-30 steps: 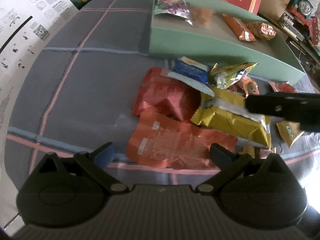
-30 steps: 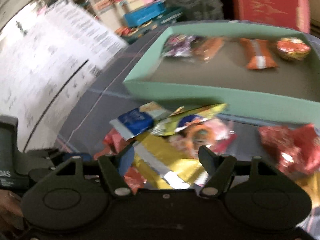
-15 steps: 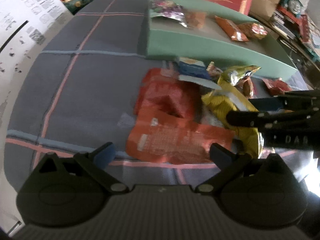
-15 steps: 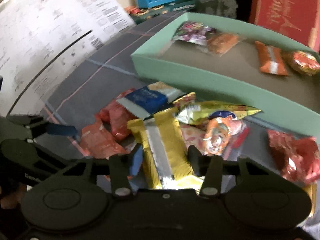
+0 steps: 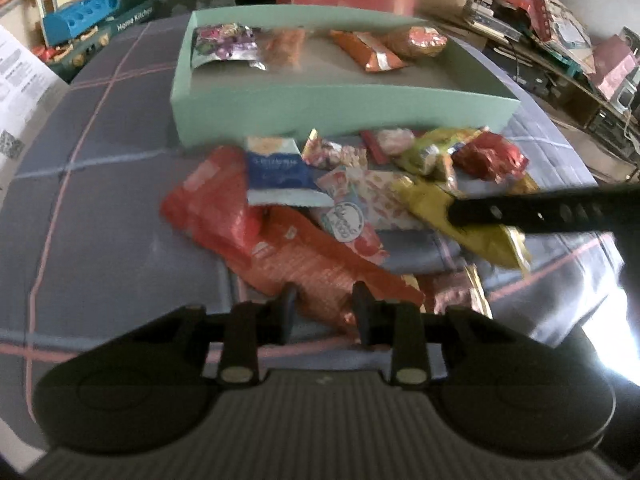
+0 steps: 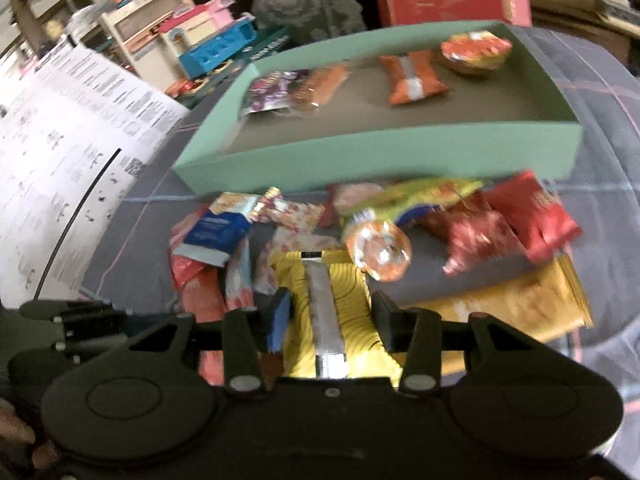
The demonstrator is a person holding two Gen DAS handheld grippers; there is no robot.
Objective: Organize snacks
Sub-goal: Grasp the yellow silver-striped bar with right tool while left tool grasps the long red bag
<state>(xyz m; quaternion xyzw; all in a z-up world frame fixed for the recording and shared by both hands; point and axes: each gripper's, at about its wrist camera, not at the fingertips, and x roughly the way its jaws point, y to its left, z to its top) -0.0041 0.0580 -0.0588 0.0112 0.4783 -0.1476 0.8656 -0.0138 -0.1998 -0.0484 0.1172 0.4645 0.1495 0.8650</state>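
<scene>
Holding a yellow packet [image 6: 332,316] between its two fingers, the right claw [image 6: 330,320] pinches the packet by its sides. A silver strip runs down the middle of this packet. In the left camera view the same yellow packet [image 5: 460,220] pokes out from under the long black right claw [image 5: 540,212], which reaches in from the right side.

The left claw [image 5: 322,312] is closed on the near end of a long orange packet [image 5: 320,264]. Its two fingers sit close together with the orange wrapper squeezed between them.

All the loose snacks lie in a heap on a gray cloth [image 5: 100,200] with pink lines. In the heap there is a blue packet [image 5: 278,172] resting on a red packet [image 5: 212,204]. Near them lies a pink packet with strawberries [image 5: 360,208]. A shiny red bag [image 5: 492,156] and a green bag [image 5: 432,148] sit close to the box.

Behind the heap stands a green box [image 5: 340,108]. Inside it, along the far wall, are a purple bag [image 5: 226,42], an orange packet with a silver band [image 5: 368,52] and a round orange snack [image 5: 420,40].

A white paper with print [image 6: 60,168] lies off to the left of the cloth.
</scene>
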